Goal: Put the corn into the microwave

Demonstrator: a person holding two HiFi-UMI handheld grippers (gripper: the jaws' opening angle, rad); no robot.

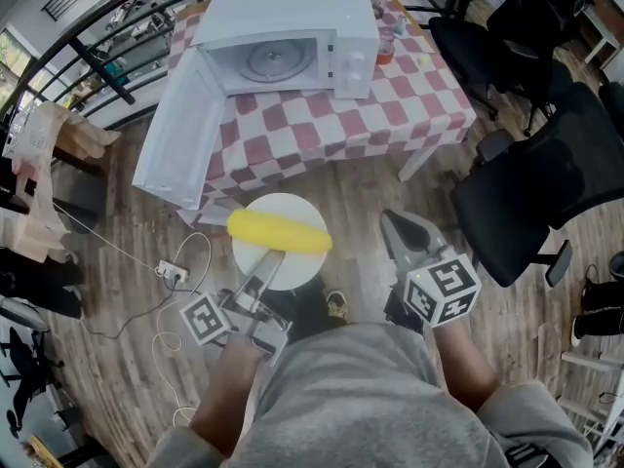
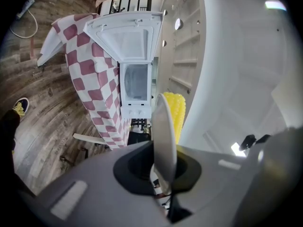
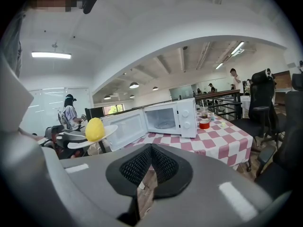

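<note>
1. Wood-plank floor (image 1: 390,198) under a table with a red-and-white checked cloth (image 1: 390,105); a boxy white microwave (image 1: 292,18) sits on it with its door (image 1: 180,135) swung open.
2. Left gripper (image 1: 268,258) has its jaws clamped on the rim of a round white plate (image 1: 292,273).
3. Yellow corn cob (image 1: 278,231) lies across the plate, well apart from the microwave.
4. Right gripper (image 1: 392,224) is near the plate, jaws pressed together, empty.

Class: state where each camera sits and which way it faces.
Head view: on the person's head, facing down at a yellow corn cob on a round white plate; left gripper, right gripper show.
Left gripper view: on that gripper, facing the open white microwave; jaws clamp the plate.
Right gripper view: likewise; jaws shut, empty.
Shared: corn, plate, microwave.
</note>
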